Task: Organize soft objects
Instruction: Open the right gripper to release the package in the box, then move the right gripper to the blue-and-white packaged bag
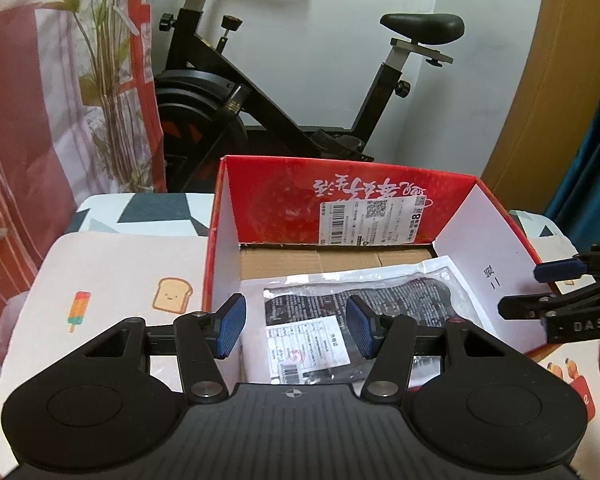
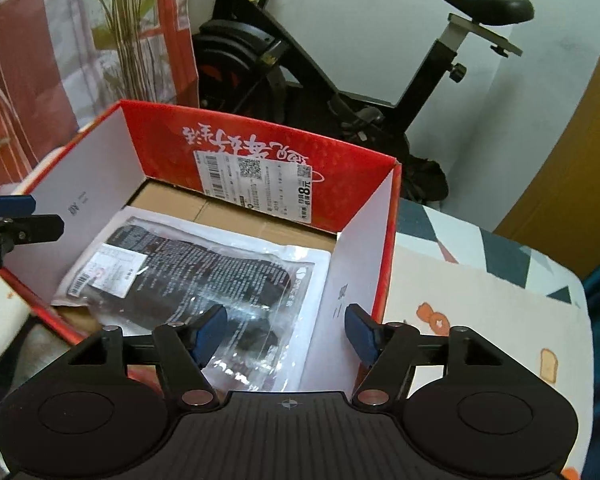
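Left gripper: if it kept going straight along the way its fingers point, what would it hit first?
Most likely the plastic-wrapped dark garment lying flat in the red box. The left gripper points down into the box with open jaws and nothing between them. Depth is hard to judge.

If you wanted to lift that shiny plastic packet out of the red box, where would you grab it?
Probably the packet's near edge, its clear flat margin, coming down from above through the red box's open top. It lies flat on the cardboard floor with walls on either side, so a thin, loose edge seems easiest to pinch.
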Motion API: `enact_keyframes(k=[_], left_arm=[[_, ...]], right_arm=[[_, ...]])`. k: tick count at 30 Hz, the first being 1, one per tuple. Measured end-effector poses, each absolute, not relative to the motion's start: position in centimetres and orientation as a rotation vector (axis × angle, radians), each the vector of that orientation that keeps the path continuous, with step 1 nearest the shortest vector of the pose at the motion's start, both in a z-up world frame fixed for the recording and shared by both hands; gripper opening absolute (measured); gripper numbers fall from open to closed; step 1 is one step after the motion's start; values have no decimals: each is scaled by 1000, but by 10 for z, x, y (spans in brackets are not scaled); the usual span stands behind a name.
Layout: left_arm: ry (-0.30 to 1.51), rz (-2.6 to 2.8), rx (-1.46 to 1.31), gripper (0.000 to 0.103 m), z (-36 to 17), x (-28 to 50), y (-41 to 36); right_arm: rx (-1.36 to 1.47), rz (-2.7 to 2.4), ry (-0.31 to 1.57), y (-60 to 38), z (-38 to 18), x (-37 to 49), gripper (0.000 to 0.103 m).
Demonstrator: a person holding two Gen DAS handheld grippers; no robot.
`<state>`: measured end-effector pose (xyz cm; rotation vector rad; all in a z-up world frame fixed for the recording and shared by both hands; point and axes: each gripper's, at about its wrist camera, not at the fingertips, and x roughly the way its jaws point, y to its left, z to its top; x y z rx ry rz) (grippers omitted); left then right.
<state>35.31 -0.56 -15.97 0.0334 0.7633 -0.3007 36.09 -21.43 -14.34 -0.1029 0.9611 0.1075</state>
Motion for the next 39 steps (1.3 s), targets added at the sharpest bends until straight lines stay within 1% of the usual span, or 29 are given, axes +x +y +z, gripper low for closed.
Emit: enact_keyframes(k=[1, 3, 5, 6, 7, 8, 19, 31, 39], left_arm=[[762, -300, 36, 59, -158, 350, -4], [763, -306, 37, 69, -156, 342, -1], [761, -313, 32, 95, -154, 334, 3], [759, -313, 27, 100, -154, 329, 6], [752, -311, 24, 103, -153, 324, 8], [750, -311, 24, 103, -152, 319, 10], [752, -298, 50, 103, -159, 256, 30], [754, -273, -42, 103, -190, 188, 52], [771, -254, -118, 103, -210, 161, 56]], right_arm=[[-98, 112, 956, -214, -141, 357, 68], [-94, 114, 943, -213, -137, 347, 77], [-76, 118, 924, -212, -133, 336, 93], [-67, 118, 914, -212, -131, 332, 95], [-59, 118, 903, -211, -129, 326, 100], [-54, 117, 891, -211, -127, 320, 103], [60, 91, 817, -213, -131, 254, 103], [181, 115, 797, -206, -168, 169, 103], [163, 118, 807, -195, -187, 137, 102]])
